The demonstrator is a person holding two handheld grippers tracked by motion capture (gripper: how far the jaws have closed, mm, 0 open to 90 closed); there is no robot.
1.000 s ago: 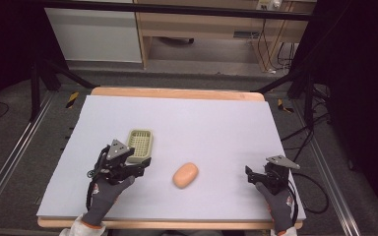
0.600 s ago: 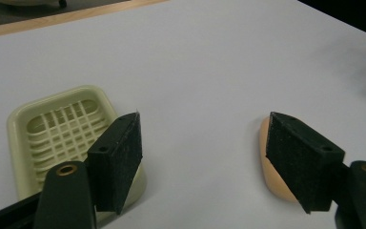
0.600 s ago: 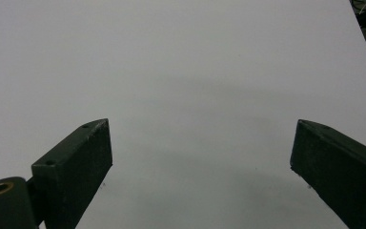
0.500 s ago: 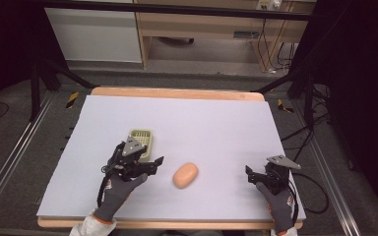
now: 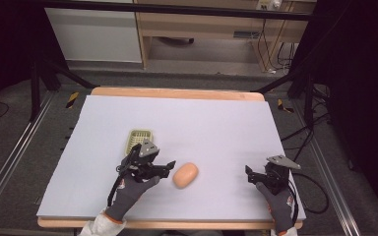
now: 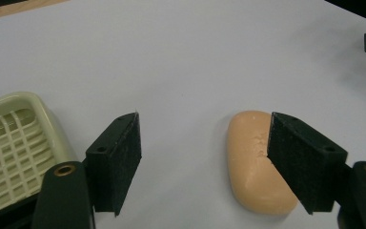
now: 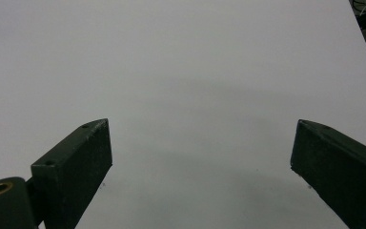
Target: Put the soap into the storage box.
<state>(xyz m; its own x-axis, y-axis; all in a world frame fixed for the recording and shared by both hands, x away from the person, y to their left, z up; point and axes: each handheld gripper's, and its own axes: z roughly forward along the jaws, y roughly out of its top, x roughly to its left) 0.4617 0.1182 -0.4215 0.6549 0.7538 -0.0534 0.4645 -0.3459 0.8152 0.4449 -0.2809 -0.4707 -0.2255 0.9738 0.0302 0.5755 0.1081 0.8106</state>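
Near the front edge of the tabletop (image 5: 216, 123), the right tool (image 5: 256, 175) rests at the near right with its jaws spread wide over bare surface, well apart from everything else. The left tool (image 5: 169, 166) sits left of centre, its jaws also wide and holding nothing. The peach-coloured soap bar (image 5: 185, 174) lies flat on the tabletop just to the right of that tool's tips. In the left gripper view the soap bar (image 6: 257, 164) lies close in front of the right-hand jaw, which overlaps its near edge, while the left-hand jaw stands apart from it over bare tabletop. Just beyond the left tool, on its far left, the pale yellow slotted soap dish (image 5: 139, 138) sits on the tabletop.

Compared with half a second ago, the left tool has moved right, away from the dish and closer to the soap. The soap, the dish and the right tool lie where they were.
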